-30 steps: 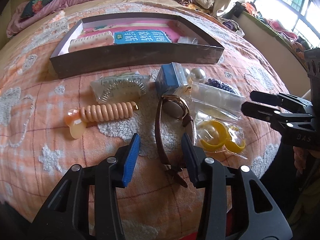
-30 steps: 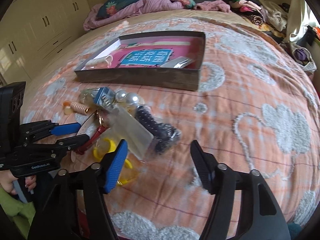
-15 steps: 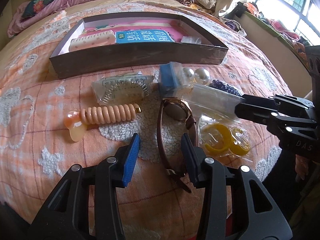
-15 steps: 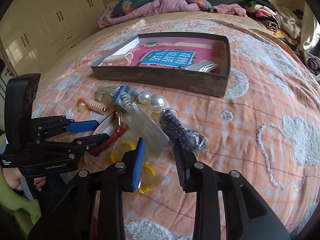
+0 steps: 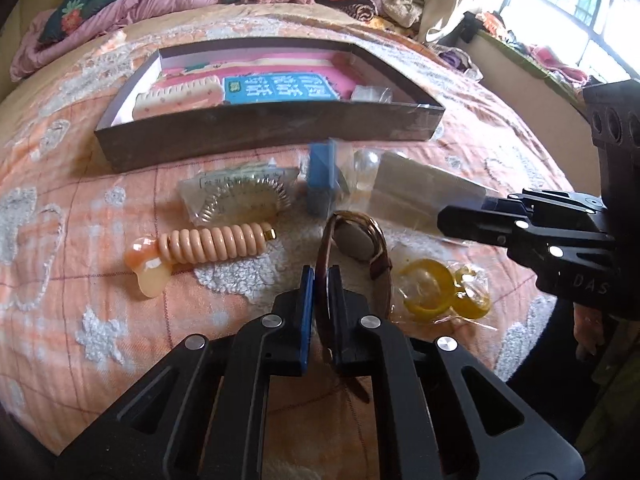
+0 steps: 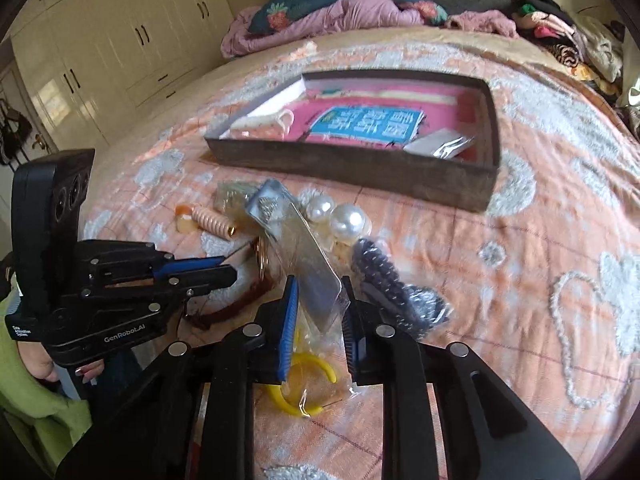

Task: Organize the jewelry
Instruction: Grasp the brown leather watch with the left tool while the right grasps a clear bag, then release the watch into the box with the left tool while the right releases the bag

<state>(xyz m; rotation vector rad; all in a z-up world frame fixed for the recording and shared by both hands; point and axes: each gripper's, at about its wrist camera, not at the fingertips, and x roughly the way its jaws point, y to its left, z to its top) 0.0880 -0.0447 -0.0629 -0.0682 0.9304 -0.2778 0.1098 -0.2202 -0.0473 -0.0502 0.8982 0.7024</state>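
Observation:
My left gripper (image 5: 321,274) is shut on the brown strap of a gold wristwatch (image 5: 357,237) lying on the bed. My right gripper (image 6: 319,305) is shut on a clear plastic packet (image 6: 308,264) with a blue-backed card at its far end and holds it tilted above the bed; it shows in the left wrist view (image 5: 420,190). Nearby lie a peach spiral bracelet (image 5: 216,242), a bagged silver coil (image 5: 240,196), bagged yellow hoops (image 5: 440,294), big pearls (image 6: 344,216) and a dark bead string (image 6: 392,284). The shallow grey box (image 5: 272,136) stands beyond.
The box holds a pink lining, a blue printed card (image 5: 276,88), a cream comb-like piece (image 5: 180,96) and a clear bag (image 6: 440,146). Rumpled bedding and clothes (image 5: 120,12) lie at the head of the bed. Wardrobes (image 6: 100,48) stand at the left.
My left gripper has shut on the watch strap. My right gripper has shut on the clear packet and lifted its near end off the bed.

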